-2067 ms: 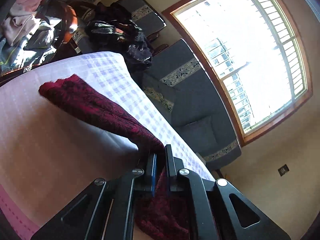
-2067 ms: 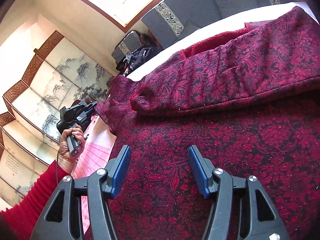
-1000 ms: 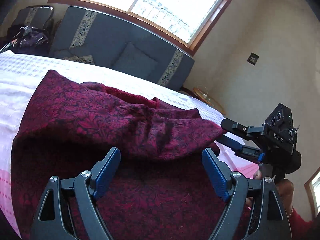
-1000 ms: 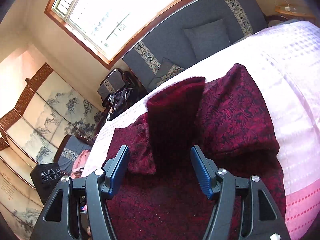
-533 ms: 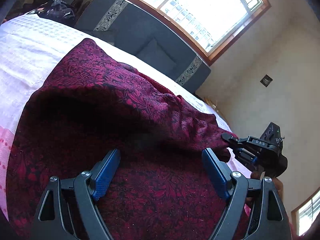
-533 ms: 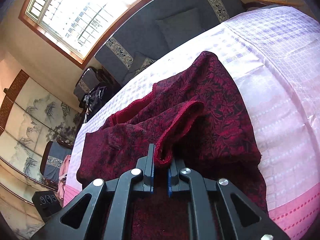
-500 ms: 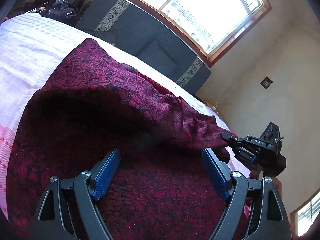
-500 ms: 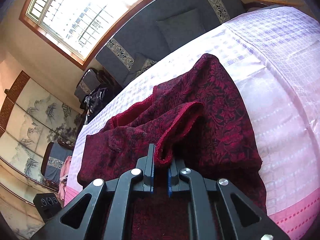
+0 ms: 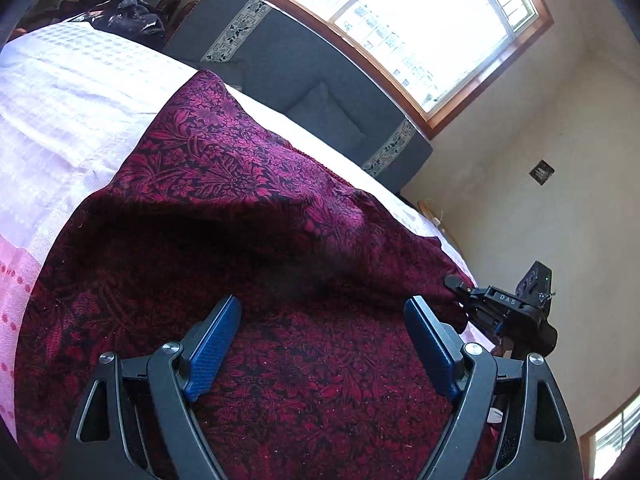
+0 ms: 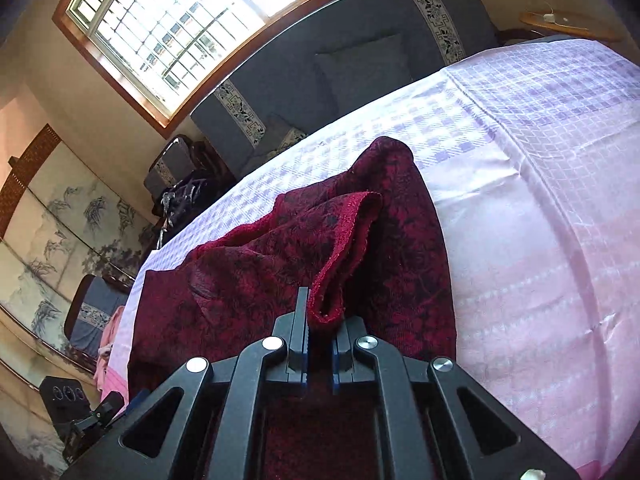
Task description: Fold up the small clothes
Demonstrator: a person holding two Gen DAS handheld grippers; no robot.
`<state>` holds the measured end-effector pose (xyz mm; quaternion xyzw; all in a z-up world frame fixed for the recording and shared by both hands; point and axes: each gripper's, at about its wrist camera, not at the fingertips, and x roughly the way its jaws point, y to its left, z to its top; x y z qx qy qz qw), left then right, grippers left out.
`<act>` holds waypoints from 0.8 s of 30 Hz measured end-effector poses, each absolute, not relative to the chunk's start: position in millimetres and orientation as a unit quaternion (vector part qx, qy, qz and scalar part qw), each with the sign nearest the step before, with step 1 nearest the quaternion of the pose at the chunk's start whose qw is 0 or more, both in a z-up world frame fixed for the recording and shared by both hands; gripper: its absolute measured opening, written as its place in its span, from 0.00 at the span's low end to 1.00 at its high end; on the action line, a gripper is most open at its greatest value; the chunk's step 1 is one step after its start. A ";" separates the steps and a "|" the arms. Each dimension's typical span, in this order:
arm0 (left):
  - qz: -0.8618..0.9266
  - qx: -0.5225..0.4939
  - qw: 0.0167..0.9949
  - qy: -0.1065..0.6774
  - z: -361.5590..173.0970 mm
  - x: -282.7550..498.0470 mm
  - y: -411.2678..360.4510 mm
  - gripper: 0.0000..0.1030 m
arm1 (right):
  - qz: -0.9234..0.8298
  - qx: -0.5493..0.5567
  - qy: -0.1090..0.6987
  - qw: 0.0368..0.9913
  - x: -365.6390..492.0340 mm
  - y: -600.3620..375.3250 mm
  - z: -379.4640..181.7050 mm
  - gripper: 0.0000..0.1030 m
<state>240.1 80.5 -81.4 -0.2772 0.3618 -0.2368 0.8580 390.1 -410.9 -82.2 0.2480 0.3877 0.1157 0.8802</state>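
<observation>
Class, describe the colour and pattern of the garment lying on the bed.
The garment is dark red with a black floral pattern, clearest in the left wrist view.

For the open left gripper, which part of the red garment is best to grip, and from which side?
Probably the near left edge of the red garment, approached from the left over the tablecloth. There the hem lies exposed, while the right gripper pinches the opposite end.

Two close wrist views; shared garment (image 9: 248, 184)
</observation>
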 end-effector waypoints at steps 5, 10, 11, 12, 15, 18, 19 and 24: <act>-0.229 -0.278 0.859 0.365 -80.0 241.1 78.3 0.82 | 0.105 0.213 0.395 0.888 390.2 -400.8 -84.6 0.08; -0.230 -0.289 0.855 0.363 -80.9 241.6 82.0 0.82 | 0.107 0.204 0.421 0.877 394.8 -397.8 -95.7 0.11; -0.232 -0.294 0.853 0.363 -80.4 242.8 83.6 0.82 | 0.108 0.202 0.422 0.877 394.7 -396.9 -96.2 0.11; -0.236 -0.300 0.850 0.363 -79.9 244.5 85.7 0.82 | 0.112 0.203 0.421 0.877 394.4 -396.1 -96.5 0.12; -0.243 -0.311 0.843 0.364 -76.1 254.6 90.5 0.82 | 0.132 0.214 0.417 0.874 394.3 -397.7 -97.9 0.13; -0.224 -0.315 0.843 0.375 -75.4 271.0 95.5 0.82 | 0.142 0.224 0.412 0.872 395.4 -400.0 -99.1 0.13; -0.218 -0.326 0.840 0.374 -76.9 276.9 100.6 0.82 | 0.144 0.226 0.412 0.871 395.8 -400.3 -99.9 0.13; -0.174 -0.360 0.850 0.343 -81.2 292.4 134.7 0.81 | 0.166 0.239 0.408 0.866 394.9 -402.0 -101.3 0.14</act>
